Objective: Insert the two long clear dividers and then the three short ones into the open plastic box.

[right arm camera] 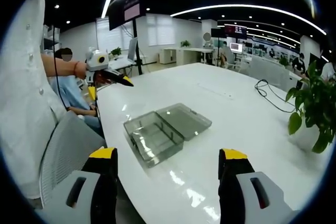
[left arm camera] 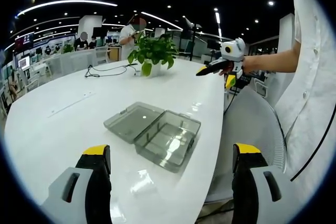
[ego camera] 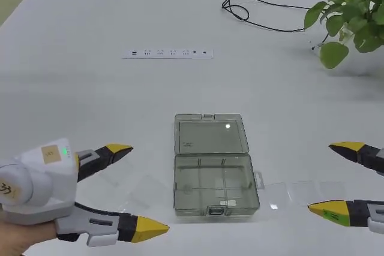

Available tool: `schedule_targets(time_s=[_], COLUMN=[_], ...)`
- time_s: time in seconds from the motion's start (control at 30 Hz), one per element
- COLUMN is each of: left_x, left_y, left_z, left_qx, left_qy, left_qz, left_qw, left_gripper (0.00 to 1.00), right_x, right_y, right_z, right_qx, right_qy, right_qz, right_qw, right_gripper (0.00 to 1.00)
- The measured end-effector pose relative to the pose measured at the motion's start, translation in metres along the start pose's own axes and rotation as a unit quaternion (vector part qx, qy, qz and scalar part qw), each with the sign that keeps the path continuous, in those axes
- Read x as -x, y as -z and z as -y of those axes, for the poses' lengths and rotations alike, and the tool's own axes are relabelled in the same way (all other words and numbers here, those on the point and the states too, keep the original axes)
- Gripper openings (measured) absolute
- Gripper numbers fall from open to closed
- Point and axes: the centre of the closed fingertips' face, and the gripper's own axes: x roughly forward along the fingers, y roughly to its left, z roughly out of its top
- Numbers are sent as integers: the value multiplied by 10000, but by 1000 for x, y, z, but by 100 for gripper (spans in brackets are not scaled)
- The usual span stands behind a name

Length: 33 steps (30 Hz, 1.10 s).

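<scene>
On the white table (ego camera: 72, 88), left to right: left gripper (ego camera: 143, 187) spread wide, holding nothing; faint clear dividers (ego camera: 143, 195); open plastic box (ego camera: 213, 166) dead centre; more dividers, barely visible tbh; right gripper (ego camera: 327, 178) gaping too, empty, cut off at the edge. Big office around, strip lights (right arm camera: 247, 8) overhead.

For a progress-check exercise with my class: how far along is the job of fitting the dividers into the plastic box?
Done: the plastic box sits open, its lid laid flat. In hand: nothing; the left gripper and the right gripper are open and empty, on either side of the box. Left: clear dividers lie on the table beside the box, so the inserting seems not yet started.
</scene>
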Motion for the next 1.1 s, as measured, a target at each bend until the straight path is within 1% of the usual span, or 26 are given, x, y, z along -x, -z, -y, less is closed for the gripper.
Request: schedule_targets(time_s=[0.3, 0.63, 0.8, 0.9, 1.0, 1.07, 1.1], left_x=[0, 4, 11, 16, 21, 25, 27], left_y=[1, 2, 5, 7, 13, 20, 22], left_z=[-1, -8, -20, -30, -41, -50, -53], left_qx=[-2, 23, 86, 159, 250, 314, 335], left_qy=[8, -90, -263, -421, -583, -753, -795], left_qz=[-12, -46, -94, -152, -271, -409, -426], left_qw=[10000, 9999, 9996, 9989, 9976, 9958, 9954], left_gripper=[99, 98, 96, 94, 93, 92, 91], right_x=[1, 2, 2, 2, 2, 2, 1], right_y=[0, 0, 0, -1, -1, -2, -2], right_z=[-1, -1, -2, -2, -2, -2, -2], right_qx=[-14, -26, -38, -46, -53, -53, -56], right_qy=[11, 32, 41, 47, 43, 36, 37], right_qz=[12, 36, 51, 66, 71, 81, 85], right_qw=[10000, 10000, 10000, 10000, 10000, 9999, 9999], right_gripper=[79, 78, 78, 78, 78, 77, 77])
